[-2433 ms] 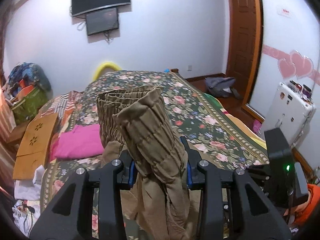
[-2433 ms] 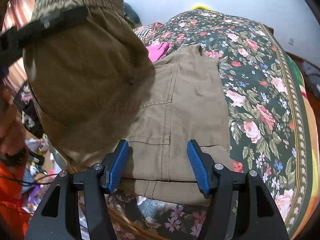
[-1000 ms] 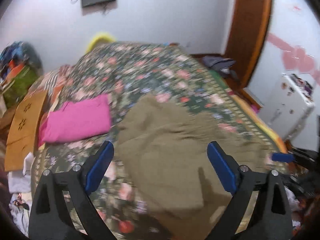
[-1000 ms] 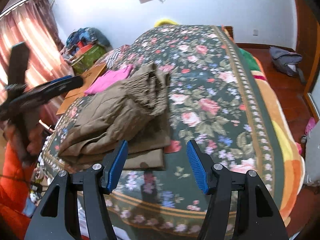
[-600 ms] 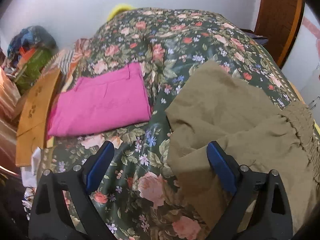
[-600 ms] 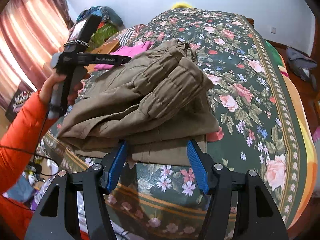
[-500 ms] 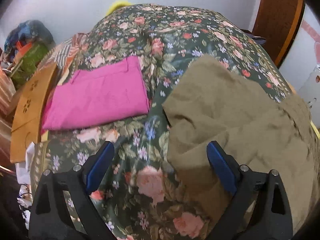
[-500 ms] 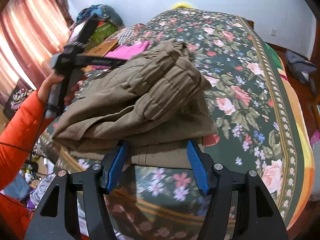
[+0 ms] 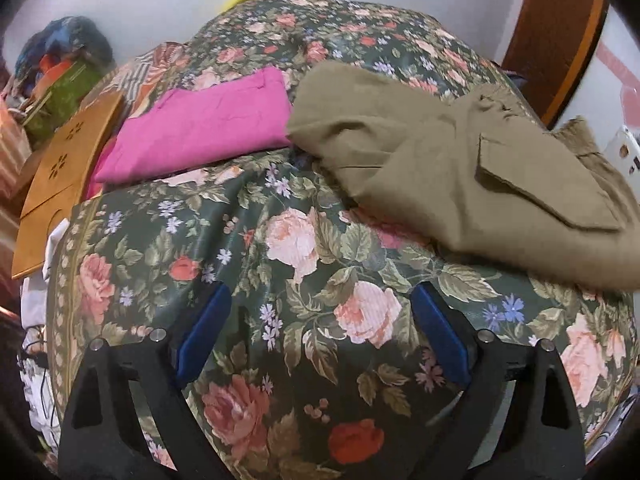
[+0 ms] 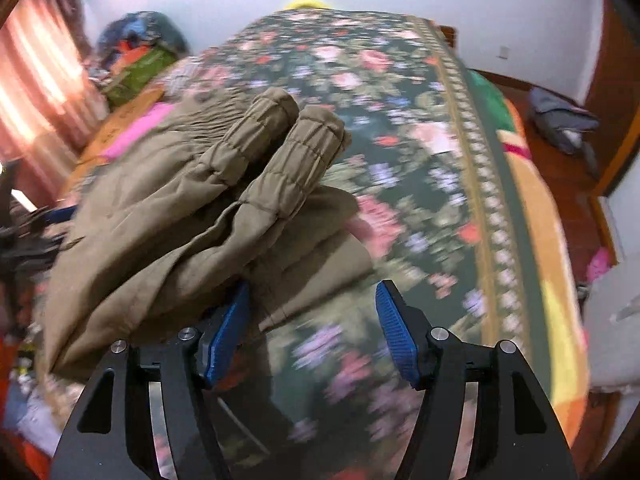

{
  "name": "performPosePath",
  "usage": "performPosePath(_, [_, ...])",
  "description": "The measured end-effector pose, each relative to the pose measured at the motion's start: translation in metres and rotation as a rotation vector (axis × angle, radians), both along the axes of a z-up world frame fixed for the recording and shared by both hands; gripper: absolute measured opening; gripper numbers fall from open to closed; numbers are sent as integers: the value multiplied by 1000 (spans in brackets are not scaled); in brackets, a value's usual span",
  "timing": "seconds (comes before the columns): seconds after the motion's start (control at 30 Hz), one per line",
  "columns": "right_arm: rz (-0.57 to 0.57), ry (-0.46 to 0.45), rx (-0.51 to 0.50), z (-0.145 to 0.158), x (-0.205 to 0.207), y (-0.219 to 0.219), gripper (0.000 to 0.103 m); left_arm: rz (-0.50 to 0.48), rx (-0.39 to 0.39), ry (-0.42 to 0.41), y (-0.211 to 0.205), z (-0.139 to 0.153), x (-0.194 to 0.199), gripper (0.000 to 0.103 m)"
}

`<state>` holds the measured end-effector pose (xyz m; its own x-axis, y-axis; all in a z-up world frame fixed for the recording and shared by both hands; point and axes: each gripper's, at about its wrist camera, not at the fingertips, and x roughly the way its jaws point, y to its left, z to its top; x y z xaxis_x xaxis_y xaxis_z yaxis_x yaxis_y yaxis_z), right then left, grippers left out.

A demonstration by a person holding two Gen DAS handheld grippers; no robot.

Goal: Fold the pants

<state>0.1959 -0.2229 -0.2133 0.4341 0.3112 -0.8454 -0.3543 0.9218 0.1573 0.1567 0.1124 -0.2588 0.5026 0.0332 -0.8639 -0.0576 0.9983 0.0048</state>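
Observation:
The khaki pants (image 9: 460, 160) lie folded in a loose stack on the floral bedspread (image 9: 304, 248). In the right wrist view the pants (image 10: 200, 208) show their two elastic cuffs on top, pointing to the far side. My left gripper (image 9: 320, 332) is open and empty, over bare bedspread to the left of and nearer than the pants. My right gripper (image 10: 312, 332) is open and empty at the near right edge of the stack; its left pad (image 10: 228, 332) is close against the lower fold.
Folded pink pants (image 9: 200, 124) lie beside the khaki stack on its left. A wooden board (image 9: 60, 168) and a pile of bags (image 9: 60, 64) sit off the bed's left side. A grey bag (image 10: 564, 116) lies on the wooden floor at right.
The left gripper let go of the pants and swung down and left to bare bedspread. The right gripper moved in closer to the folded stack's near edge.

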Motion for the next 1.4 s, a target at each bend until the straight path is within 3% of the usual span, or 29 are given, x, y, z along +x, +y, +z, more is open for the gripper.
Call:
performPosePath(0.1, [-47,-11,-6,5,7,-11,60,11,16,-51,1,15,1,86])
performPosePath(0.3, [-123,-72,38,30,-4,-33,62,-10,-34,-140,4,43,35,79])
performPosePath(0.4, [-163,-92,103,44,-12,-44,62,-15,-102,-118,7,36,64,79])
performPosePath(0.53, [-169,-111,167,57,-16,-46,62,-30,-234,-28,6,10,96,79])
performPosePath(0.6, [-152,-100,187,54,-10,-40,62,-17,-243,-5,4,-2,104,76])
performPosePath(0.67, [-131,-74,194,47,-4,-31,62,0,-283,8,5,-12,109,68])
performPosePath(0.8, [-88,1,209,21,4,-12,62,28,-342,-9,13,-15,113,26])
performPosePath(0.83, [-79,10,214,16,5,-8,62,29,-356,-9,15,-16,113,22])
performPosePath(0.97, [-60,23,228,4,8,1,62,11,-316,-13,14,-14,108,12])
performPosePath(1.1, [-30,26,242,1,5,4,46,10,-273,-18,13,-10,88,10])
performPosePath(1.17, [-22,26,249,3,3,4,43,17,-275,-15,16,-9,77,10])
performPosePath(1.4, [60,14,230,14,-18,18,40,60,-224,3,23,0,5,10])
